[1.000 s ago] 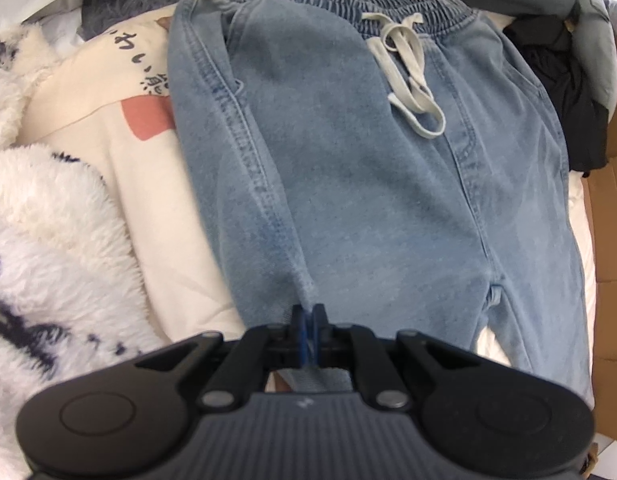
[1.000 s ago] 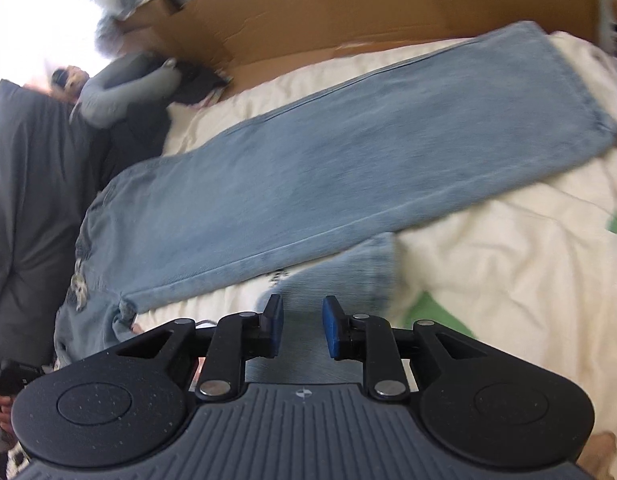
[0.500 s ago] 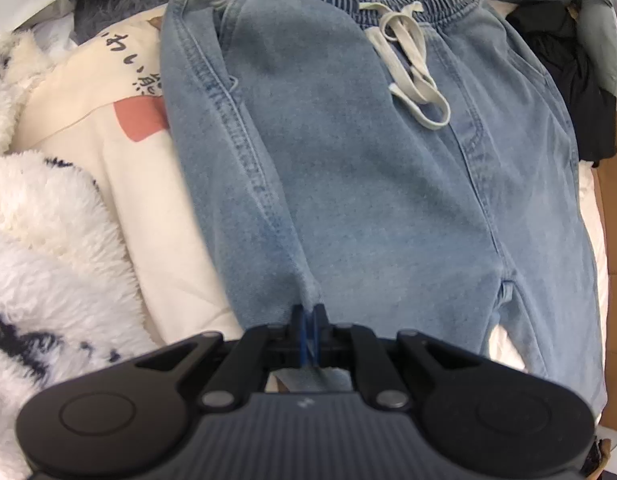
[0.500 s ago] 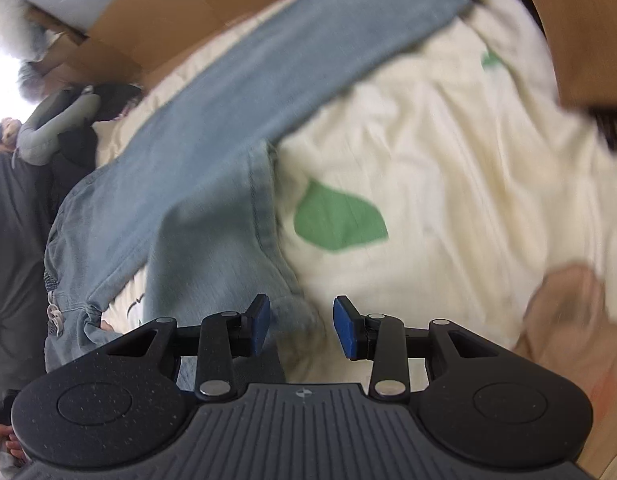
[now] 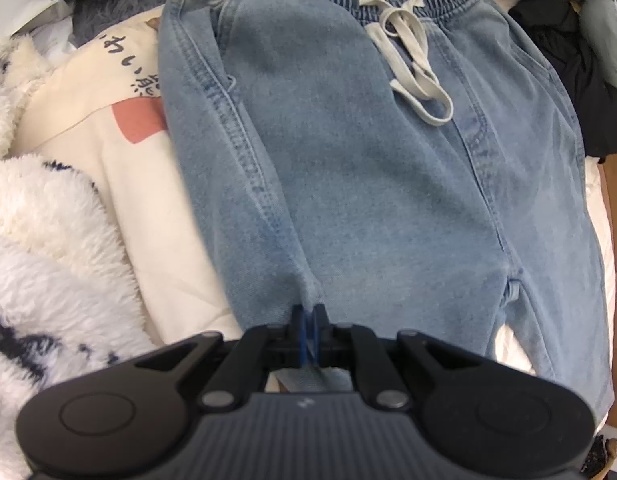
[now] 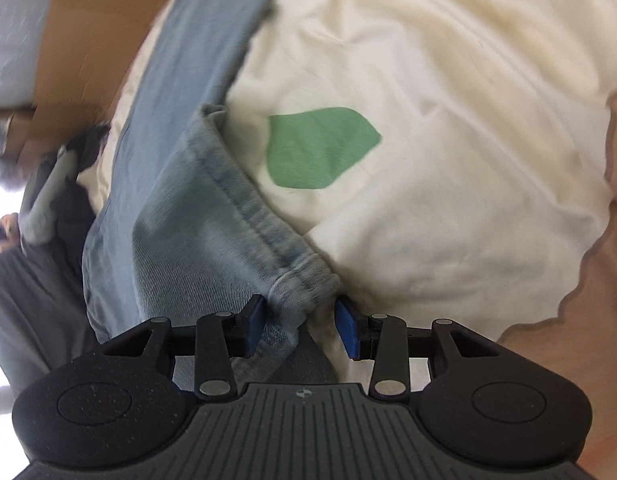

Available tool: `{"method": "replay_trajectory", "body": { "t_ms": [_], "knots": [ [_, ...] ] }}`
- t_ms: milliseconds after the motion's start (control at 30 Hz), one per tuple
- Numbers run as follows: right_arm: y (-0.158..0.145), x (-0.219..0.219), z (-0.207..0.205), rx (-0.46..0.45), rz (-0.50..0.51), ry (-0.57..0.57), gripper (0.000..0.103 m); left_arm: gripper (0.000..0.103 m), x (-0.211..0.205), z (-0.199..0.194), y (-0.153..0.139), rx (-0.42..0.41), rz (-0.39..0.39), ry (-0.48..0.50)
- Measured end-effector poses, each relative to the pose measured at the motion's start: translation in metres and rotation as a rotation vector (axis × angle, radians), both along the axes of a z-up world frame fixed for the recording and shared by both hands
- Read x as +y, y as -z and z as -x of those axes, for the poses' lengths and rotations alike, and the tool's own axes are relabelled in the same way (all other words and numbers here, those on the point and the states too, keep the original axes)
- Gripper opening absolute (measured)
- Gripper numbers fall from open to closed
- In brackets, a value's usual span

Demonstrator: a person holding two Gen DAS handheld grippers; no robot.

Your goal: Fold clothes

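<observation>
Light blue jeans [image 5: 348, 160] with an elastic waistband and a white drawstring [image 5: 412, 64] lie flat on the cream bedding. My left gripper [image 5: 308, 320] is shut on a pinched fold of the jeans at the inner edge of the left leg. In the right wrist view a jeans leg [image 6: 180, 220] runs up to the left, and its hem corner [image 6: 300, 280] bunches between the blue pads of my right gripper [image 6: 300, 326]. Those jaws are opening. The right pad stands apart from the denim.
A fluffy white blanket [image 5: 40, 240] lies left of the jeans. The cream bedding [image 6: 428, 80] has a green patch [image 6: 320, 148] and a red patch [image 5: 138, 120]. A black garment [image 5: 568, 60] sits at the far right. Cardboard [image 6: 100, 32] borders the bed.
My right gripper came down onto the bed and rolled, its jaws widened, and the hem corner now sits between them. The left gripper held its pinch on the jeans and barely moved.
</observation>
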State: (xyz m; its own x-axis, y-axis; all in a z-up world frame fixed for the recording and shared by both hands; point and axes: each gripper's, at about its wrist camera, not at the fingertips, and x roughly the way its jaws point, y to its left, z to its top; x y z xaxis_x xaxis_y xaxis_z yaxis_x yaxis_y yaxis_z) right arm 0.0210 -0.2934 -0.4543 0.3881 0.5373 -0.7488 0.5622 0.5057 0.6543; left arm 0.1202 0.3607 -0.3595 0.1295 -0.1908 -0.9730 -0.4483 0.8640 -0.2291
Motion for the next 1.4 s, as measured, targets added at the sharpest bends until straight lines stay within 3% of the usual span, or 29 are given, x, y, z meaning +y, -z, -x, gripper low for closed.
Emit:
{"method": "replay_trajectory", "body": {
  "t_ms": [200,367,500,833,1133,1400],
  "knots": [
    [0.004,-0.002,0.007,-0.027,-0.027,0.073,0.045,0.004,0.001,0.001,0.005,-0.004,0.008,-0.008],
    [-0.007,-0.005,0.012,-0.109,0.0,0.085,0.014,0.003,0.002,0.003,0.004,-0.012,0.012,-0.004],
    [-0.025,-0.01,0.015,-0.156,0.047,0.085,0.002,0.003,0.003,0.004,-0.002,-0.024,0.015,0.005],
    [-0.098,-0.041,0.068,-0.253,0.173,0.066,0.001,0.003,0.015,0.022,-0.03,-0.061,0.031,0.026],
    [-0.12,-0.057,0.135,-0.211,0.263,0.036,0.001,0.003,0.026,0.037,-0.044,-0.054,0.025,0.054],
    [-0.132,-0.059,0.19,-0.152,0.351,-0.029,0.001,0.003,0.014,0.044,-0.047,-0.054,-0.042,0.175]
  ]
}}
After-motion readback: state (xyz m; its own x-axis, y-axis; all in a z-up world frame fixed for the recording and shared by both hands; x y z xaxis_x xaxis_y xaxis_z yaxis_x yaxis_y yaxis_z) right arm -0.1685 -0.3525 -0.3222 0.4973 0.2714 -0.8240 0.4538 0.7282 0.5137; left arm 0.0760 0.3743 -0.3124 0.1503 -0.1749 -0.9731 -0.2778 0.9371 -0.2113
